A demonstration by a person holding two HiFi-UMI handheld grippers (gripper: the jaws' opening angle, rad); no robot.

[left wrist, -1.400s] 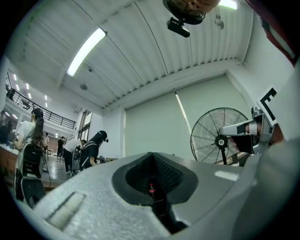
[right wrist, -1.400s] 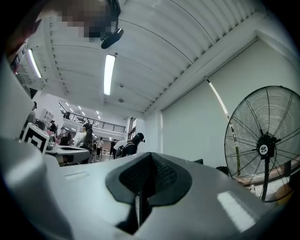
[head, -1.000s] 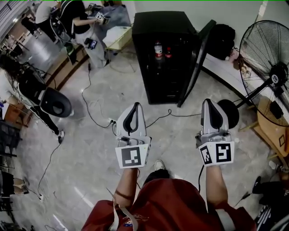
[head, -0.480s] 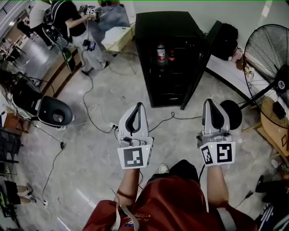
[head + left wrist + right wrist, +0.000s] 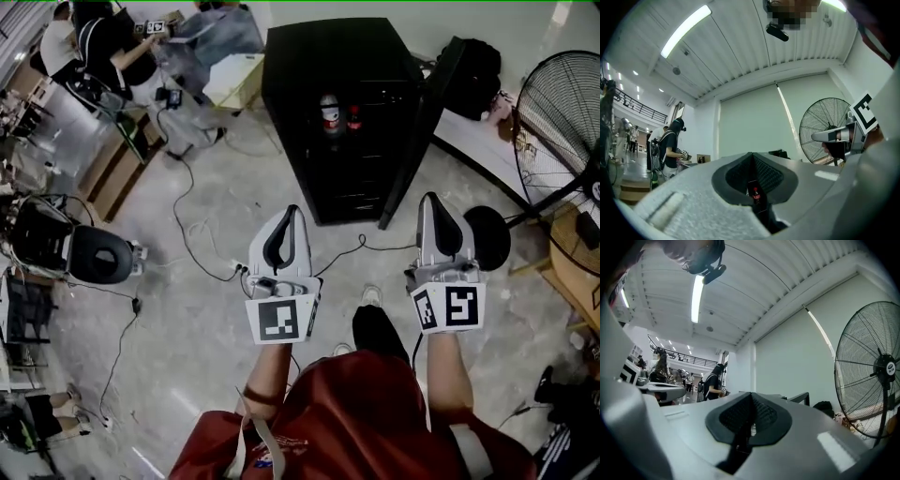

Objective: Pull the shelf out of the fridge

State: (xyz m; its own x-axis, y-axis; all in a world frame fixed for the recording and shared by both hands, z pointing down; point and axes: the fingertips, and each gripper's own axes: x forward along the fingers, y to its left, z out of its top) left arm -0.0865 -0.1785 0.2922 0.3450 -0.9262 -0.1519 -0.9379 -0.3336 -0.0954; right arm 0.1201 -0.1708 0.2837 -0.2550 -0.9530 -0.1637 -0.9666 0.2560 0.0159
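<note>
Holding the left tool (image 5: 291, 214) and the right tool (image 5: 431, 200) side by side above the floor (image 5: 187, 281), both with jaws pressed together on nothing. Facing the black fridge (image 5: 319, 52) just ahead, apart from both tools, with its door (image 5: 427, 122) swung open at the right. Seeing the shelf (image 5: 361, 133) sitting inside near the top, carrying two bottles (image 5: 329, 111).

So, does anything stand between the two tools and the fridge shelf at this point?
Nothing visible does. The fridge door stands open to the right, and only floor with a thin cable lies between the left tool, the right tool and the fridge. Two bottles stand on an upper shelf.
</note>
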